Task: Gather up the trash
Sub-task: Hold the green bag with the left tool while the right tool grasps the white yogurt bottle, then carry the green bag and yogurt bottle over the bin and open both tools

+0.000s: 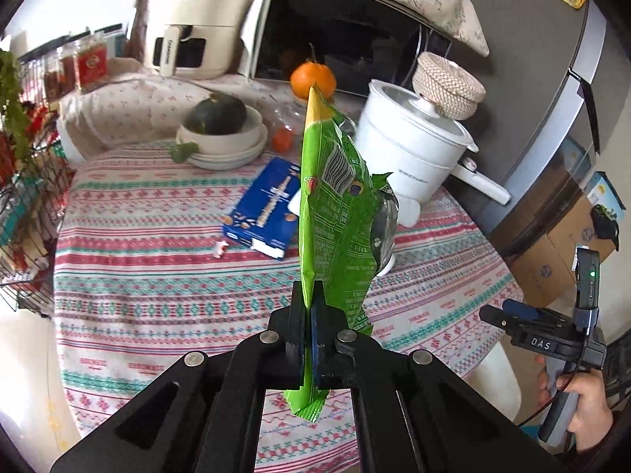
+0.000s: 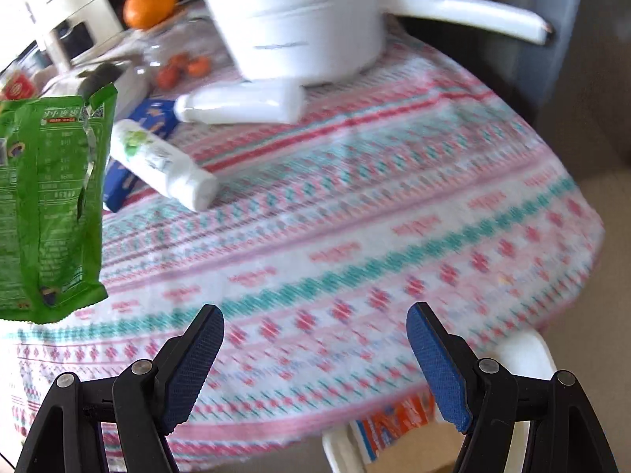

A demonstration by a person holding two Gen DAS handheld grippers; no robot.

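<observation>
My left gripper (image 1: 309, 295) is shut on the lower edge of a torn green snack bag (image 1: 335, 205), which stands edge-on above the patterned tablecloth (image 1: 157, 295). That bag (image 2: 51, 205) also hangs in the air at the left of the right wrist view. My right gripper (image 2: 315, 315) is open with nothing between its blue pads, near the table's front edge (image 2: 394, 197). A hand holds this right gripper (image 1: 497, 310) at the table's right side. A white bottle (image 2: 161, 161), a white tube (image 2: 240, 102), a blue box (image 1: 264, 205) and a small wrapper (image 1: 220, 248) lie on the cloth.
A white pot with a long handle (image 2: 299, 19) stands at the back right. Behind are an orange (image 1: 313, 79), stacked bowls with a dark squash (image 1: 221, 134), a microwave (image 1: 347, 31) and an air fryer (image 1: 197, 19). A wire rack (image 1: 23, 213) stands at left, cardboard boxes (image 1: 552, 252) at right.
</observation>
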